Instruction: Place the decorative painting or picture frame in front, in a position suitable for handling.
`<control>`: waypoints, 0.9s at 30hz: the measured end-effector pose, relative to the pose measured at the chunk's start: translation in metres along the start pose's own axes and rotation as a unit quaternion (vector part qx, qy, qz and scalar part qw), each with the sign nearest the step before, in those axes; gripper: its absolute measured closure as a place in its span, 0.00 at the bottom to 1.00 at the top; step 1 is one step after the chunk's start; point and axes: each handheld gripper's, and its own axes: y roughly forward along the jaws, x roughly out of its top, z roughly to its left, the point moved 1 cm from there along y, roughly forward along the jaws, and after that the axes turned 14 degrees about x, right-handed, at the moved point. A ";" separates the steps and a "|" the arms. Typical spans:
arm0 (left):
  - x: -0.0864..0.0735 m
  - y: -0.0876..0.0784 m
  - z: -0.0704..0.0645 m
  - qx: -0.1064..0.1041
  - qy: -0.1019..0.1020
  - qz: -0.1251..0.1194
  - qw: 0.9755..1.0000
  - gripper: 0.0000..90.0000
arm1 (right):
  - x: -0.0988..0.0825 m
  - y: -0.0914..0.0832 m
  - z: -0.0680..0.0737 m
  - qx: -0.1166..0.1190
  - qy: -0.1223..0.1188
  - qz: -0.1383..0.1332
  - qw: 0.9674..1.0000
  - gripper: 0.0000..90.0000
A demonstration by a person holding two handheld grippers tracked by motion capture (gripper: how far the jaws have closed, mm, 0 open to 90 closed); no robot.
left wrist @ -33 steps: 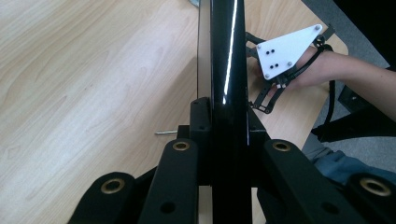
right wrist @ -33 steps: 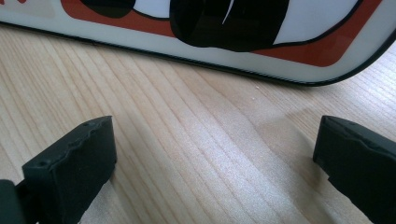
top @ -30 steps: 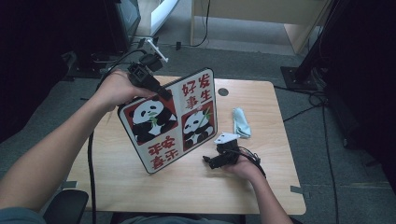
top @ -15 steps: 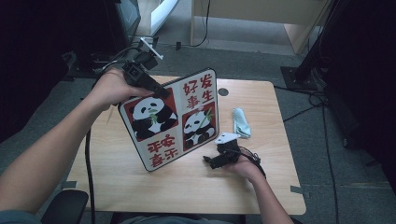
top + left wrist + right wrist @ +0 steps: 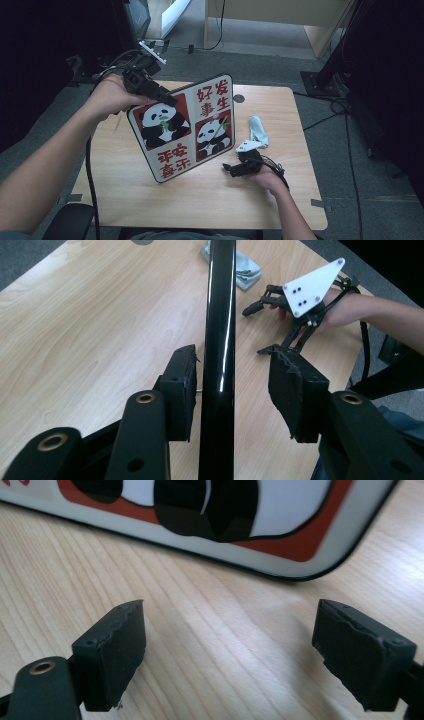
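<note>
A flat board point(image 5: 185, 125) with two pandas and red characters stands on edge on the wooden table point(image 5: 200, 205), tilted. My left gripper point(image 5: 169, 98) is at its top left corner. The board's black edge point(image 5: 220, 315) runs up between that gripper's point(image 5: 232, 355) jaws, which have just been opening; the right pad stands clear of the edge. My right gripper point(image 5: 231, 170) rests low on the table by the board's lower right corner point(image 5: 280, 520). This gripper point(image 5: 230, 625) is open, its jaws have just been closing a little, and nothing but bare wood lies between them.
A crumpled pale cloth point(image 5: 257, 131) lies on the table behind the right hand. A round cable hole point(image 5: 238, 98) sits near the table's far edge. Dark equipment and cables stand on the floor at the far left.
The left gripper's jaws have widened around the board's top corner and the left hand has drawn slightly back to the left. The board and the right hand stay put.
</note>
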 end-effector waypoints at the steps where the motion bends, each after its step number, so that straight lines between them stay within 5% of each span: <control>1: -0.001 -0.002 0.000 0.000 0.002 -0.005 1.000 0.59 | 0.000 -0.003 -0.001 -0.002 -0.001 -0.002 1.000 0.17; 15: -0.039 -0.028 0.005 0.016 0.001 -0.055 0.998 0.54 | 0.004 -0.040 -0.021 -0.031 0.034 -0.041 0.998 0.19; 27: -0.085 -0.041 0.008 0.038 -0.023 -0.085 0.995 0.52 | 0.014 -0.062 -0.045 -0.088 0.065 -0.074 0.991 0.28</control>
